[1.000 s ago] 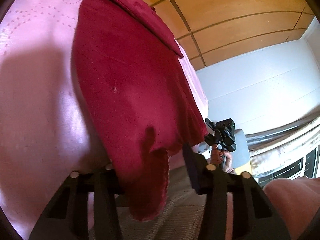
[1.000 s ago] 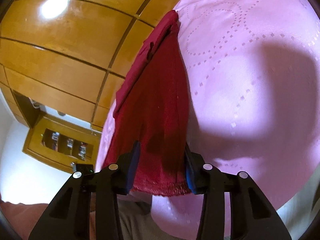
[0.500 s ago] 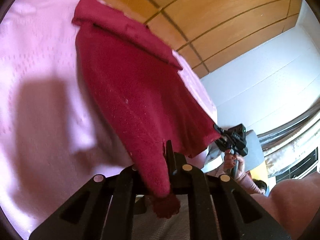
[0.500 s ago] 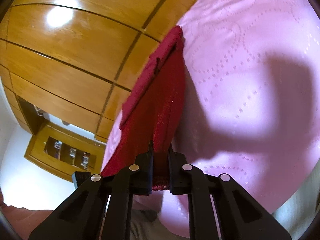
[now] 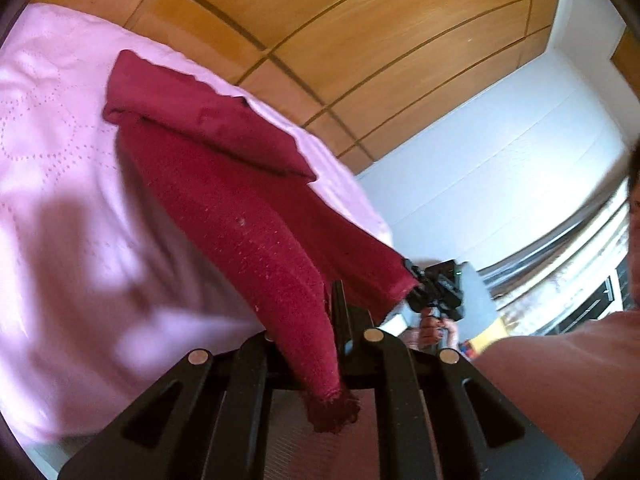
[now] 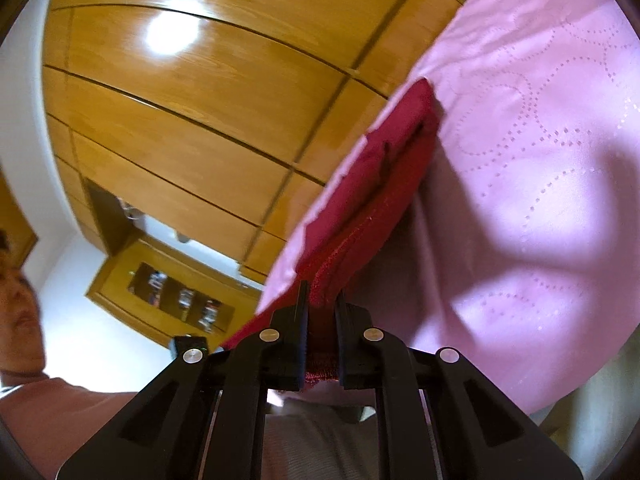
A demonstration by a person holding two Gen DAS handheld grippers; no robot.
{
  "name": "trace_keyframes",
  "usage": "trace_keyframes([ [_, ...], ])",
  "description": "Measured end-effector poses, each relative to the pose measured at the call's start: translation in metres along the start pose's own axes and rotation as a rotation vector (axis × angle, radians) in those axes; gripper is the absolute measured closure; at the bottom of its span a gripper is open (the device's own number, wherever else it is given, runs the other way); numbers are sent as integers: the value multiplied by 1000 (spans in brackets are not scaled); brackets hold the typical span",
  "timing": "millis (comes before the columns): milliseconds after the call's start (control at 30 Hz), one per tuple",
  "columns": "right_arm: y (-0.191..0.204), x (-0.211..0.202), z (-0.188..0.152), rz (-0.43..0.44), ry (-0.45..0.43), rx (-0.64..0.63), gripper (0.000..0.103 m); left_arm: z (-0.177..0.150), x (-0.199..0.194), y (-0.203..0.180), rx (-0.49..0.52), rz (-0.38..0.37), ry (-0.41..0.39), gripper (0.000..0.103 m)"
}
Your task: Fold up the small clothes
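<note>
A dark red small garment (image 5: 224, 184) lies on a pink quilted bedspread (image 5: 60, 208), its far end folded over. My left gripper (image 5: 326, 320) is shut on one near corner of it, which hangs out below the jaws. My right gripper (image 6: 320, 308) is shut on the other near corner of the red garment (image 6: 372, 196). Both near corners are lifted off the bed, and the cloth stretches from the grippers up to the folded far end. The right gripper also shows in the left wrist view (image 5: 436, 292), at the garment's right corner.
Wooden wardrobe doors (image 6: 192, 120) stand behind the bed. A white wall (image 5: 500, 168) and a window (image 5: 592, 292) are to the right. The person's arm (image 5: 560, 380) and face (image 6: 16, 296) are at the frame edges.
Both grippers closed on the garment's near corners and lifted them. The cloth, flat on the bed a second ago, now rises taut toward the grippers.
</note>
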State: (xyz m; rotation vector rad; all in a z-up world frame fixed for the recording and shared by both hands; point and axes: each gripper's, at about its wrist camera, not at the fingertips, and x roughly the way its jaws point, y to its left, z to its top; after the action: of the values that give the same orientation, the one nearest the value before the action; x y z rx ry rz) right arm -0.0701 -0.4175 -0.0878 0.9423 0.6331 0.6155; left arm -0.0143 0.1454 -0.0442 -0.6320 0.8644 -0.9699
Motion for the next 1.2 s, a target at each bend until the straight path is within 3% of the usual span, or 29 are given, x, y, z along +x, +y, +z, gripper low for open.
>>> trace_keyframes([
  [233, 17, -27, -9, 83, -56, 1, 93, -10, -24, -16, -20, -74, -33, 95],
  [333, 13, -19, 1, 92, -62, 13, 93, -2, -21, -8, -50, -115, -52, 95],
  [433, 1, -5, 20, 93, -74, 48, 93, 15, -12, 6, -81, -111, -77, 94],
  [833, -28, 83, 118, 59, -62, 144, 93, 112, 31, 70, -118, 133, -105, 94],
  [1067, -47, 131, 162, 4, -64, 201, 93, 163, 57, 99, -123, 194, -133, 94],
  [1200, -63, 159, 181, -38, -58, 245, 93, 183, 72, 134, -213, 203, -155, 94],
])
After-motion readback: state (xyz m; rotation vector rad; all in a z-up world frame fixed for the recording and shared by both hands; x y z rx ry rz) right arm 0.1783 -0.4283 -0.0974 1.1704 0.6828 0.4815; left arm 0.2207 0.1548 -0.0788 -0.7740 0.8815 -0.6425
